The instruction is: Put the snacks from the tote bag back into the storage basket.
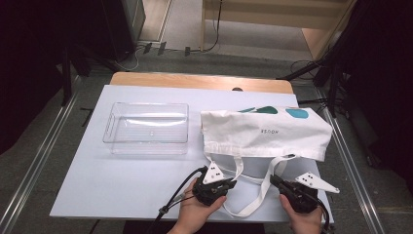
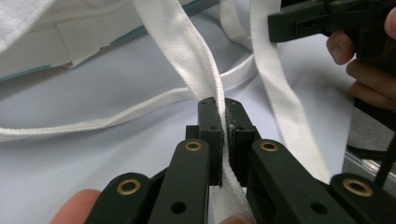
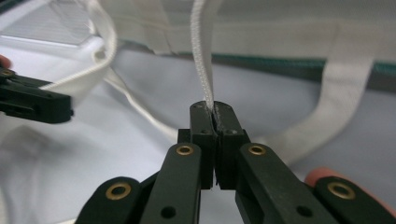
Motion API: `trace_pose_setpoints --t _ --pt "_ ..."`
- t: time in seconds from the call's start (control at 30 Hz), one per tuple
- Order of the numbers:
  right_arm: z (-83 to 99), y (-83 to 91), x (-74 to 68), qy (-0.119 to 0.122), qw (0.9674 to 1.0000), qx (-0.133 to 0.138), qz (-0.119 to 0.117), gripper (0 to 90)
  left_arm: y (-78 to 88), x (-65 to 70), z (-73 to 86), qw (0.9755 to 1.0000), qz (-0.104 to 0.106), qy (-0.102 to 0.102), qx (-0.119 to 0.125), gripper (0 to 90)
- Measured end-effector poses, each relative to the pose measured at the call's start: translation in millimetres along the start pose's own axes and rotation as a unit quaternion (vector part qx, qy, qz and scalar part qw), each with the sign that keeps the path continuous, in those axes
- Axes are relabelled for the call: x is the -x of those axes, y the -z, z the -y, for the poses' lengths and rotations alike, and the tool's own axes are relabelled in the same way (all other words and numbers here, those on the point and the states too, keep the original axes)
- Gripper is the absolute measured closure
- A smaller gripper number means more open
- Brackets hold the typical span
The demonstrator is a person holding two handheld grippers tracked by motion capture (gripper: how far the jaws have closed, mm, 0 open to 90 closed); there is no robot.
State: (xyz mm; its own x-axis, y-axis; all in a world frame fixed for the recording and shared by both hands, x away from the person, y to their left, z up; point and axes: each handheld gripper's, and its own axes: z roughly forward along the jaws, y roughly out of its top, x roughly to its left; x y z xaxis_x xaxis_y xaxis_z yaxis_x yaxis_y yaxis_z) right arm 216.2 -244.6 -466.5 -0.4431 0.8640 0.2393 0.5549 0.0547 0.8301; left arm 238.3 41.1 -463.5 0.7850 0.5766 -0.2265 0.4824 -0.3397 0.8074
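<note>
A white cloth tote bag (image 1: 265, 132) with teal shapes lies flat on the white table (image 1: 122, 185), its handles trailing toward the front edge. My left gripper (image 1: 229, 184) is at the bag's left handle; in the left gripper view its jaws (image 2: 223, 109) are shut on the flat white strap (image 2: 187, 42). My right gripper (image 1: 275, 180) is at the right side of the handles. In the right gripper view its jaws (image 3: 214, 112) pinch a strap (image 3: 201, 56) edge-on. Each gripper is in a hand at the table's near edge.
A clear plastic tray (image 1: 146, 127) stands left of the bag, nothing in it. A loose loop of strap (image 1: 243, 210) lies between my two hands. Beyond the table are a wooden board edge (image 1: 199, 80), cables on the floor and dark stands at both sides.
</note>
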Motion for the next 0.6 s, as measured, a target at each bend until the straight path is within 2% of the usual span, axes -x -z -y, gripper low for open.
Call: trace_pose_setpoints --t 0.03,0.07,0.17,0.23,0.33,0.43,0.6 --pt "-2.7 0.8 -5.6 0.011 0.9999 0.012 -0.004 90.0 0.6 0.1 -0.6 1.0000 0.004 -0.001 0.006 88.8" --pt "-2.7 0.8 -5.6 0.011 0.9999 0.012 -0.004 90.0 1.1 0.5 -1.6 0.9999 0.007 -0.002 0.012 88.8" --pt "-7.4 2.3 -13.3 0.024 0.9990 0.035 -0.012 90.0 1.5 2.6 -6.7 0.9995 0.015 -0.006 0.027 88.7" --pt "-15.4 5.6 -20.5 0.031 0.9971 0.067 -0.019 90.0 -0.2 5.1 -12.2 0.9991 0.024 -0.006 0.034 88.5" --pt "-20.1 6.1 -23.6 0.030 0.9961 0.080 -0.025 90.0 -2.6 8.9 -16.2 0.9983 0.036 -0.010 0.045 88.1" --pt "-27.2 3.6 -28.4 0.033 0.9948 0.092 -0.028 90.0 -3.9 15.8 -20.3 0.9972 0.044 -0.022 0.057 86.1" --pt "-34.7 2.4 -34.2 0.040 0.9926 0.109 -0.035 90.0 -11.1 17.1 -22.2 0.9973 0.049 -0.020 0.051 81.2"
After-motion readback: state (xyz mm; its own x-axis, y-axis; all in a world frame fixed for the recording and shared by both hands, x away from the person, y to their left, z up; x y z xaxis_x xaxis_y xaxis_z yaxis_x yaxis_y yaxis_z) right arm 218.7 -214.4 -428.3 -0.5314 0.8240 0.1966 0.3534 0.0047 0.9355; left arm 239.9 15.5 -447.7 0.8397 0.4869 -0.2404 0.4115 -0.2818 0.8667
